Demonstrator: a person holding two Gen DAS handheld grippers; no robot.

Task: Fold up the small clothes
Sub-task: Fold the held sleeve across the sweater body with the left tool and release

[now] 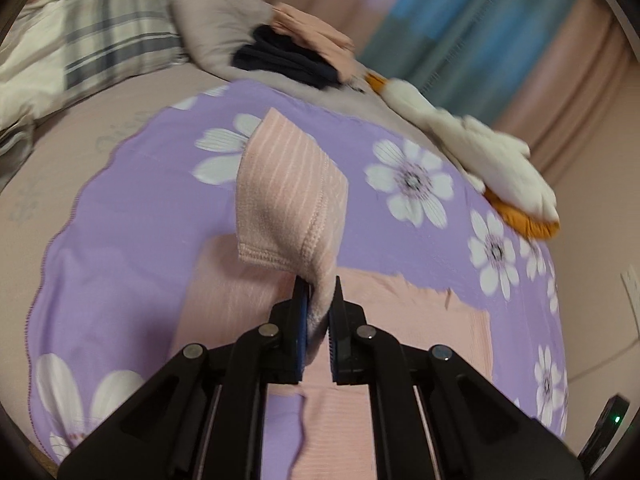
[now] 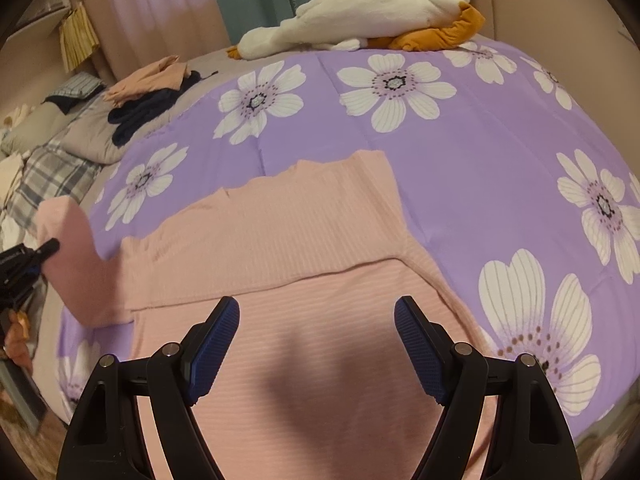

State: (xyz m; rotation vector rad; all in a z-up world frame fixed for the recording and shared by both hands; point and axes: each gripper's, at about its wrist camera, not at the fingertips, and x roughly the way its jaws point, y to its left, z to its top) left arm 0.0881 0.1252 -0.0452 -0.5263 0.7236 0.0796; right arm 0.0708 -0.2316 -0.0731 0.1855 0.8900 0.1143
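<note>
While the left claw [image 1: 319, 300] pinches the pink top's sleeve [image 1: 288, 196] at frame centre | right claw [image 2: 317, 344] gapes, empty, above pink top [image 2: 280, 220] | purple floral bedspread [image 2: 460, 152] beneath

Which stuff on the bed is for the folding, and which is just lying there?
For the folding:
- pink top, its sleeve pinched in the left gripper
- right gripper, open above the top

Just lying about:
- plush goose
- dark clothes
- peach garment
- plaid bedding
- flowered purple quilt
</note>
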